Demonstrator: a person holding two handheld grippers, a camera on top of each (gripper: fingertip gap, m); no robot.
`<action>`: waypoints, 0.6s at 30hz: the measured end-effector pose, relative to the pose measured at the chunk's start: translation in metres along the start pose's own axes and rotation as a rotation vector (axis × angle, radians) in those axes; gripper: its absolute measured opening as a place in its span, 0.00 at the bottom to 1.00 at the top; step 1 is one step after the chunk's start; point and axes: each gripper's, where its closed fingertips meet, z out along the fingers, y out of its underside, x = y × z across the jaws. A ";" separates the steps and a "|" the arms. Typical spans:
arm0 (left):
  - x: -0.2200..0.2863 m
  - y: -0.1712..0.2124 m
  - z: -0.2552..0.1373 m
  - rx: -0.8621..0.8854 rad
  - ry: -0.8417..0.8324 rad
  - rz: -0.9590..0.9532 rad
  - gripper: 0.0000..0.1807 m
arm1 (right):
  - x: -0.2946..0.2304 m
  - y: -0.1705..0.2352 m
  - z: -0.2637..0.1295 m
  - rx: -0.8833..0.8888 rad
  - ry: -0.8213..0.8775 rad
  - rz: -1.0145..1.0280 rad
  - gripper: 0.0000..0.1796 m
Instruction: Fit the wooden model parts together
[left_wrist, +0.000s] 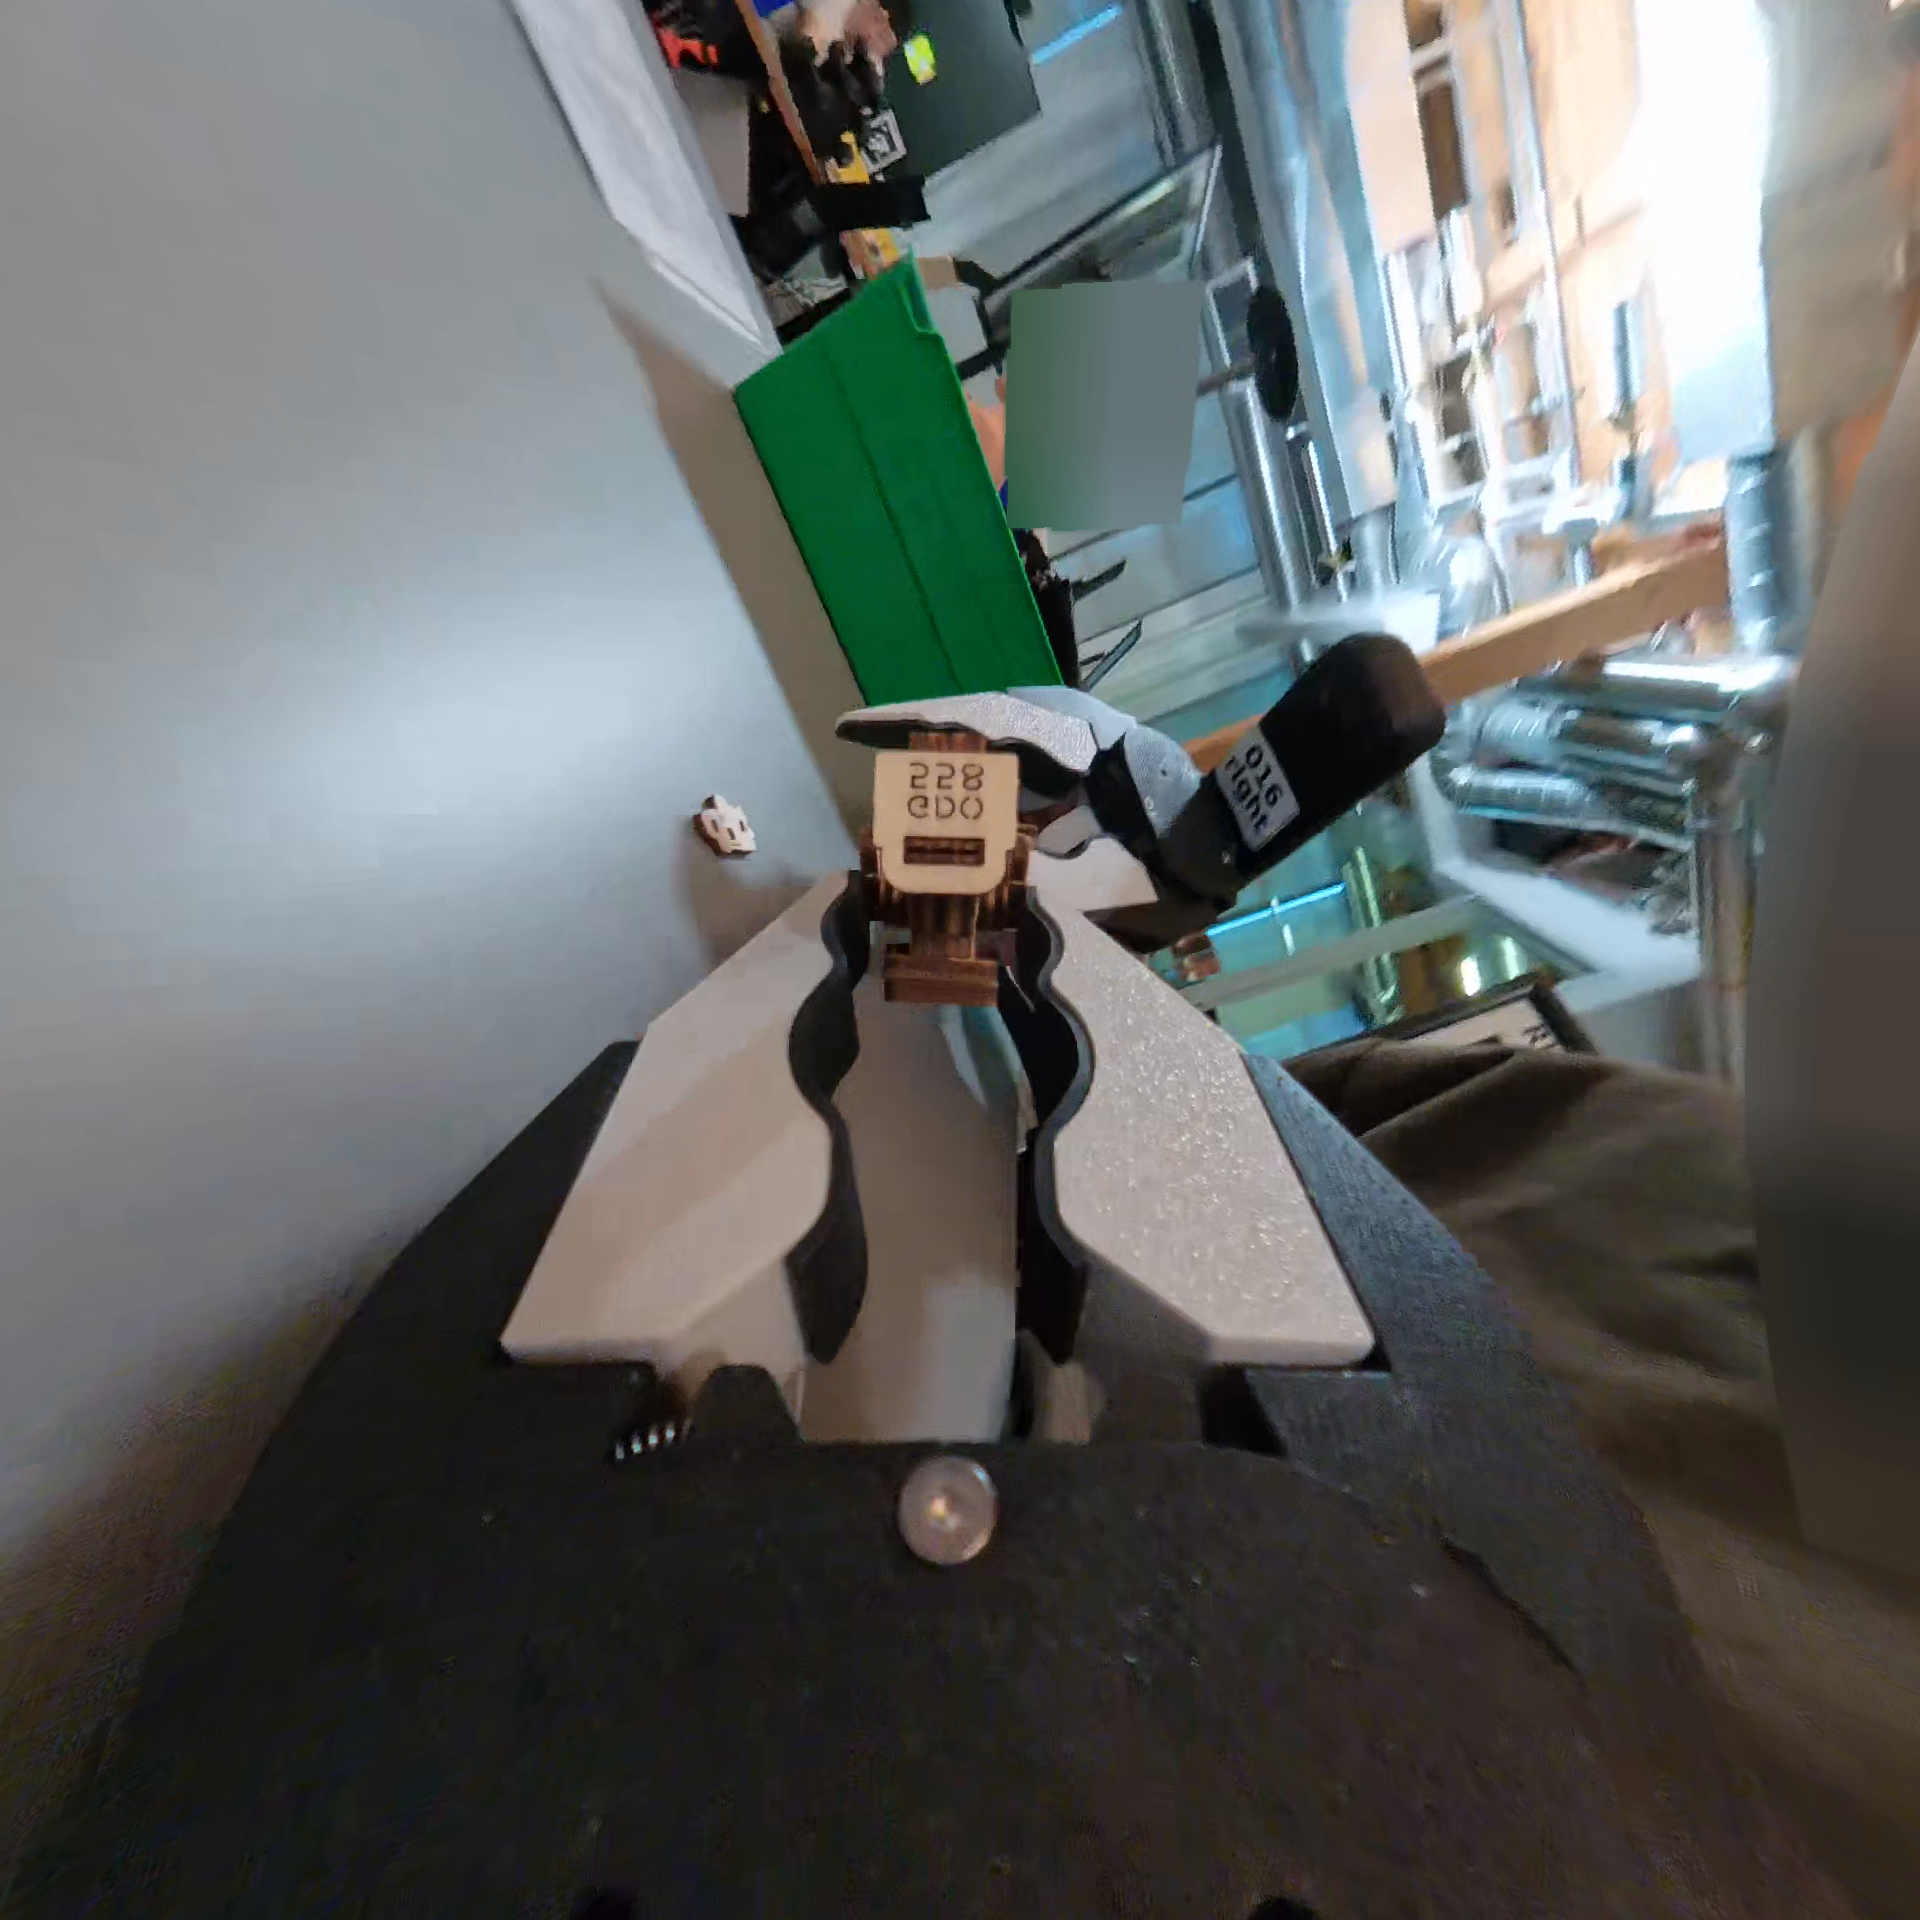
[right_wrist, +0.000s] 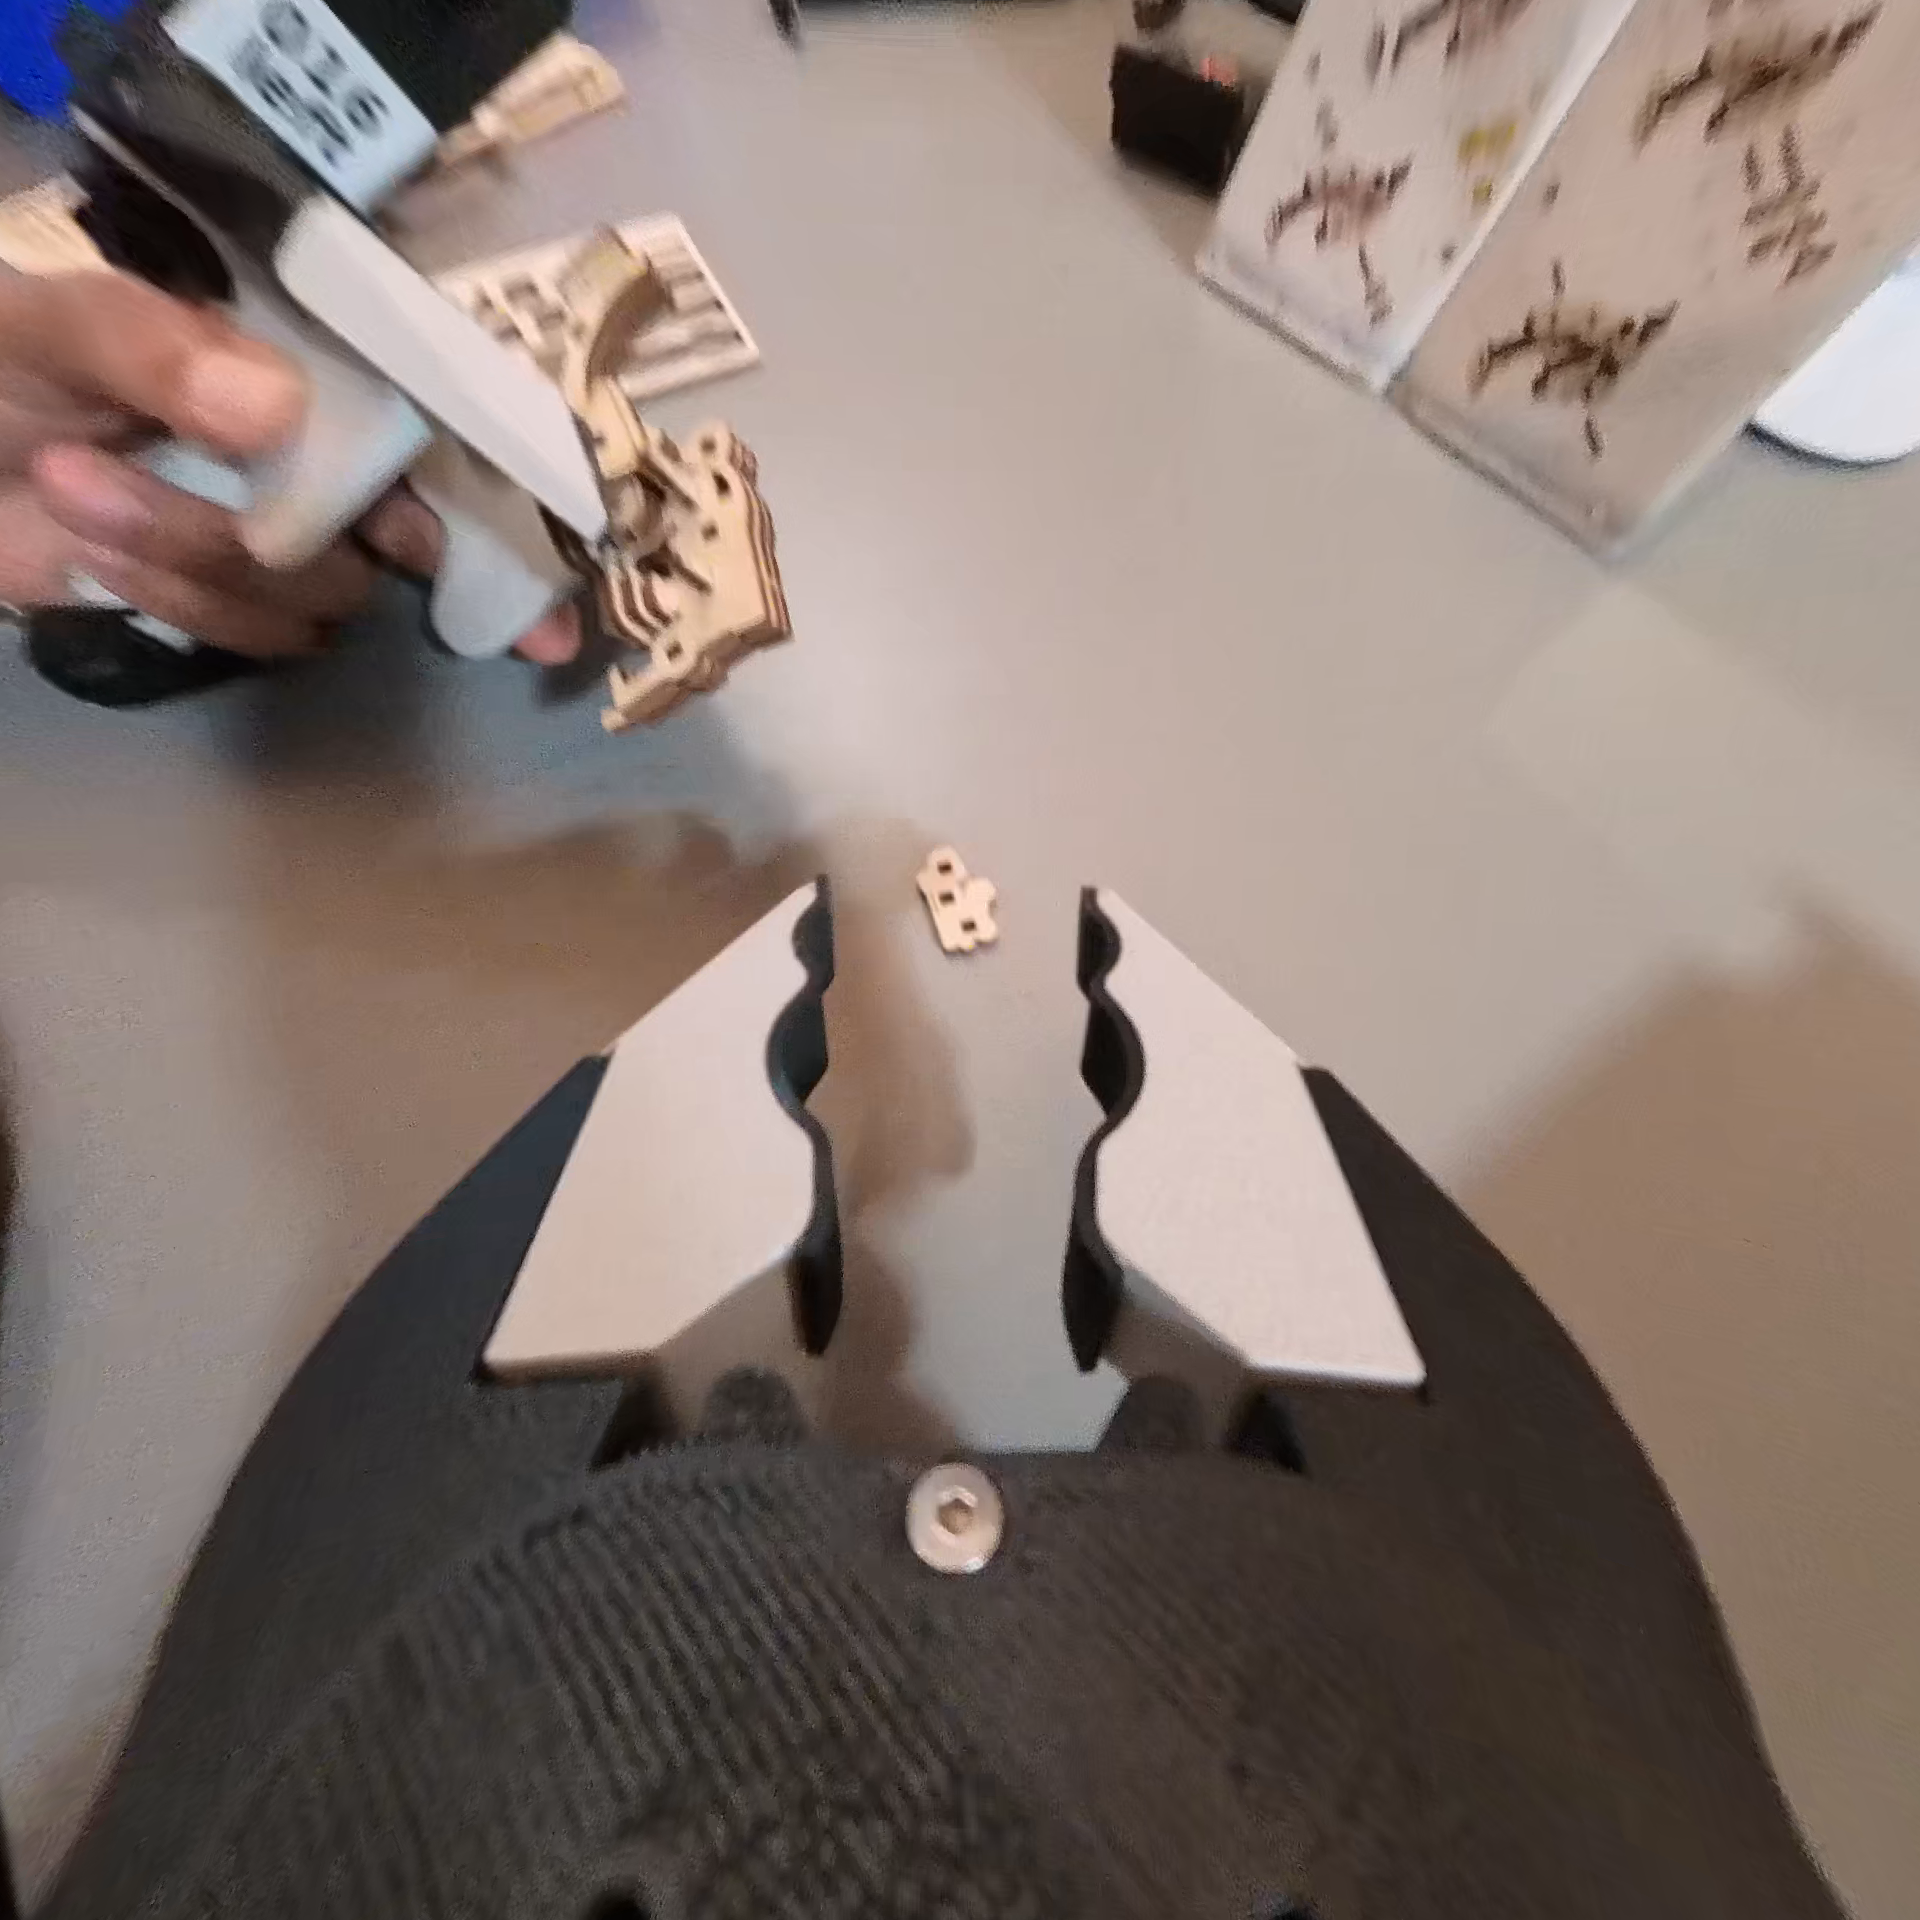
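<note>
My left gripper (left_wrist: 940, 914) is shut on a partly built wooden model (left_wrist: 943, 862), held up off the table with a pale square plate facing the camera. The same model (right_wrist: 691, 561) shows in the right wrist view, held by the left gripper (right_wrist: 597, 540) at upper left. A small loose wooden part (right_wrist: 958, 900) lies flat on the grey table, just ahead of my right gripper (right_wrist: 956, 904), which is open and empty, its tips either side of the part. The part also shows in the left wrist view (left_wrist: 725, 826). The right gripper (left_wrist: 997, 727) shows just beyond the model.
A flat wooden parts sheet (right_wrist: 613, 312) lies on the table behind the model. Two white patterned boxes (right_wrist: 1538, 239) stand at the far right, a small black box (right_wrist: 1179, 104) beside them. A green bin (left_wrist: 894, 499) stands at the table's far edge. A hand (right_wrist: 135, 468) holds the left gripper.
</note>
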 end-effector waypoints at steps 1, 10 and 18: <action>-0.002 -0.001 -0.001 0.005 -0.005 -0.021 0.13 | 0.002 0.006 0.003 -0.033 0.013 -0.009 0.26; -0.009 0.001 -0.002 -0.003 -0.049 -0.028 0.14 | -0.008 0.023 0.023 -0.132 -0.014 -0.025 0.14; -0.012 0.001 -0.002 0.000 -0.073 -0.026 0.14 | -0.008 0.018 0.016 -0.118 0.005 -0.056 0.00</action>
